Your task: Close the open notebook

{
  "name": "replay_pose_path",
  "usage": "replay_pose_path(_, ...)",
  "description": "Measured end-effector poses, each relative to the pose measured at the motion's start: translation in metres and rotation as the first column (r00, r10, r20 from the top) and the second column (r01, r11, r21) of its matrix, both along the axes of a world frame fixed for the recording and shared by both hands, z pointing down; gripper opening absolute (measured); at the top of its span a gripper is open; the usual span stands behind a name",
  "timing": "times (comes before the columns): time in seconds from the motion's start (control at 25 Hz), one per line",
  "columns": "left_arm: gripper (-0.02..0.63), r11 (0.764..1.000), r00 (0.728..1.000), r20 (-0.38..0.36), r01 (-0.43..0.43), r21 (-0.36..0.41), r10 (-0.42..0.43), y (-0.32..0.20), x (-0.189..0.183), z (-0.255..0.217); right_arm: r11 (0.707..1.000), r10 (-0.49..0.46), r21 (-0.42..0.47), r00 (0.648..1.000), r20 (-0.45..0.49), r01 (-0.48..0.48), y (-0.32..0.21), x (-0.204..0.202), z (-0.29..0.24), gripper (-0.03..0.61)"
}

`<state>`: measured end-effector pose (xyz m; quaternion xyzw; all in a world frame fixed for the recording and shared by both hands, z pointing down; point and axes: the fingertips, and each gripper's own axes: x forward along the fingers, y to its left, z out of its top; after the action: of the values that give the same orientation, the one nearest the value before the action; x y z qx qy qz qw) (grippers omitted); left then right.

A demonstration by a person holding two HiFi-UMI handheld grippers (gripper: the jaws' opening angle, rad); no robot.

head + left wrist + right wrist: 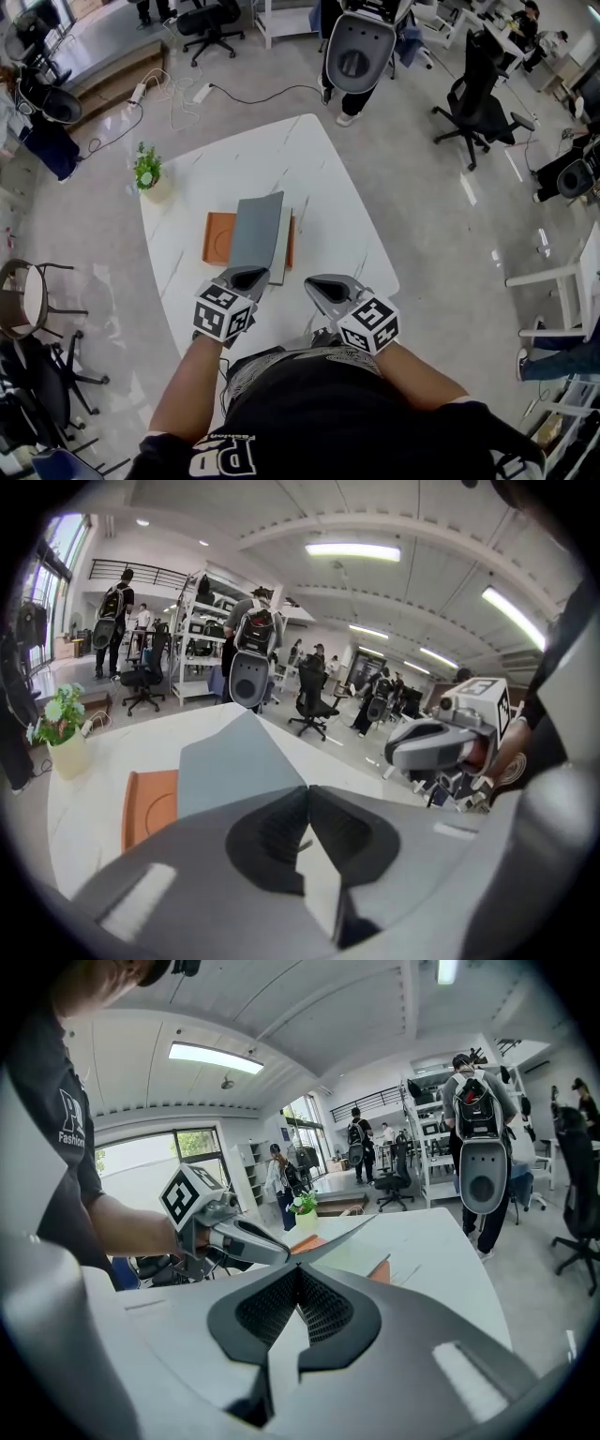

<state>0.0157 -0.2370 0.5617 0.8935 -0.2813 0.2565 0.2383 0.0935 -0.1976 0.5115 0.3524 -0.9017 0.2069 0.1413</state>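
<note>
On the white bench [314,173], near its middle, the notebook [258,230] lies partly open. Its grey cover is lifted and tilted, and white pages show along the right edge underneath. It sits on an orange mat [217,239] that sticks out on the left and a bit on the right. From the right gripper view the cover [343,1235] rises as a thin slanted sheet off the pages, clear of the bench.

The left gripper [248,277] is at the notebook's near edge. In the left gripper view its jaws are pressed together at the tips [307,794], with the grey cover [230,766] starting right at them. It looks clamped on the cover's near edge, though the pinch point itself is hard to make out. The right gripper view shows the left gripper [270,1252] touching the low end of the raised cover.

The right gripper [323,286] is just right of the notebook's near corner, over the bench and apart from the notebook. Its jaws are closed on each other with nothing between them [298,1274]. It also shows from the left gripper view [396,752], off to the side and level with the left one.

A small potted plant [147,173] stands near the bench's left edge, well apart from the notebook. Beyond the far end of the bench a person [356,47] stands on the floor. Black office chairs [478,98] stand around the room.
</note>
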Motion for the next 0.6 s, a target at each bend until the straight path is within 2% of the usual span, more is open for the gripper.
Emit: replay_pose_path(0.6,0.066,0.992,0.984,0.146,-0.085,-0.089,0.098,0.011,0.033,0.059,0.999,0.032,-0.023,0.999,-0.001,-0.032,0.002,0.023,0.006,-0.006)
